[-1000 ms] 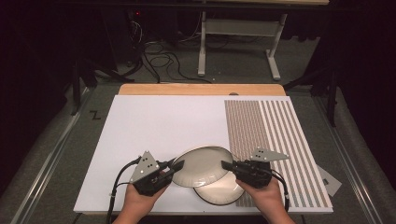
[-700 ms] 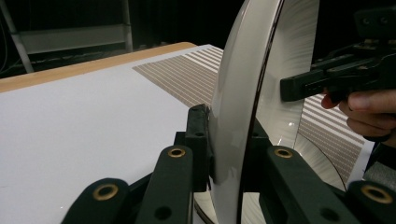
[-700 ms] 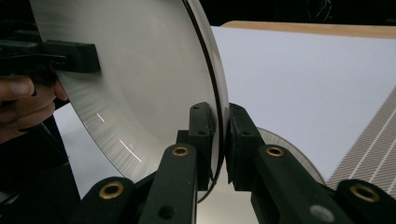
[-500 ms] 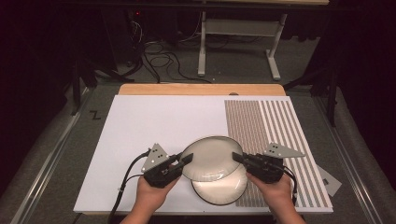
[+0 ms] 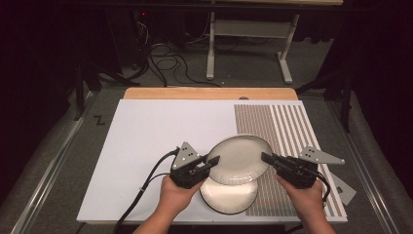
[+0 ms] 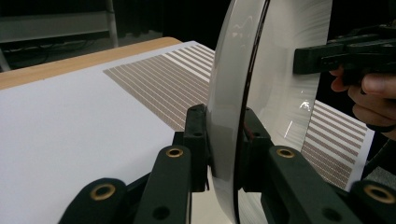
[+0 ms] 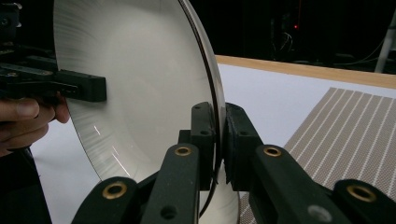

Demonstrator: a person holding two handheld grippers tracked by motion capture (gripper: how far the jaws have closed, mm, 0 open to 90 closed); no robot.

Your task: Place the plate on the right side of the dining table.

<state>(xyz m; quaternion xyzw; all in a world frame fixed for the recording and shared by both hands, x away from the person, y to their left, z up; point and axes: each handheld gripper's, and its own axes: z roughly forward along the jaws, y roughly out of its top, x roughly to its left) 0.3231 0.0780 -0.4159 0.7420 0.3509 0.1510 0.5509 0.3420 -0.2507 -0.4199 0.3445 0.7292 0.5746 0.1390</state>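
Since the earlier frame the upper plate (image 5: pixel 239 160) rises and tilts, lifted clear of the lower plate (image 5: pixel 229 194) lying flat at the near table edge (image 5: pixel 146 136); left gripper (image 5: pixel 212 163) and right gripper (image 5: pixel 266 158) each clamp opposite rim edges; likely separating the stack; striped mat (image 5: pixel 287 126) lies beyond

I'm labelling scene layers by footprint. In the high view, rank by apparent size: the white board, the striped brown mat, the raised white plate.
1. White board
2. Striped brown mat
3. Raised white plate, held at opposite rims by the left hand-held gripper and the right hand-held gripper; nearer the camera, so slightly flattered.
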